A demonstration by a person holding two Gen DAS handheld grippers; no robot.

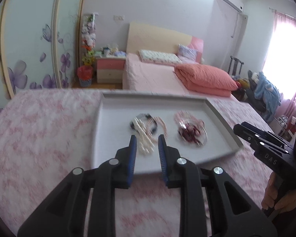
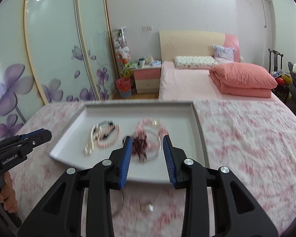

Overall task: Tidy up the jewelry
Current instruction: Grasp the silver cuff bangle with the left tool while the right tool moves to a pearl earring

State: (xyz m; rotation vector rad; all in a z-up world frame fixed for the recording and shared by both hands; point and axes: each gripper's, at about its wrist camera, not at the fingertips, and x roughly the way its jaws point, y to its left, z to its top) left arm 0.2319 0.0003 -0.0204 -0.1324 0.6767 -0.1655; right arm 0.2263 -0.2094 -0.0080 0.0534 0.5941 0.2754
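Note:
A white tray (image 1: 112, 122) lies on a pink flowered cloth and holds jewelry. A white bead strand (image 1: 143, 138), a black bracelet (image 1: 152, 127) and a pink bead bracelet (image 1: 162, 126) lie together at its middle. A dark red bead piece (image 1: 189, 134) lies with a pink strand and a clear ring to the right. My left gripper (image 1: 147, 145) is open and empty above the white strand. My right gripper (image 2: 147, 148) is open and empty around the dark red beads (image 2: 139, 144); the tray (image 2: 197, 122) fills the middle of that view.
The cloth-covered table (image 1: 39, 138) extends left and right of the tray. A small clear ring-like object (image 2: 148, 207) lies on the cloth below my right gripper. Behind are a pink bed (image 2: 187, 79), a nightstand (image 2: 147, 79) and a flowered wardrobe (image 2: 49, 59).

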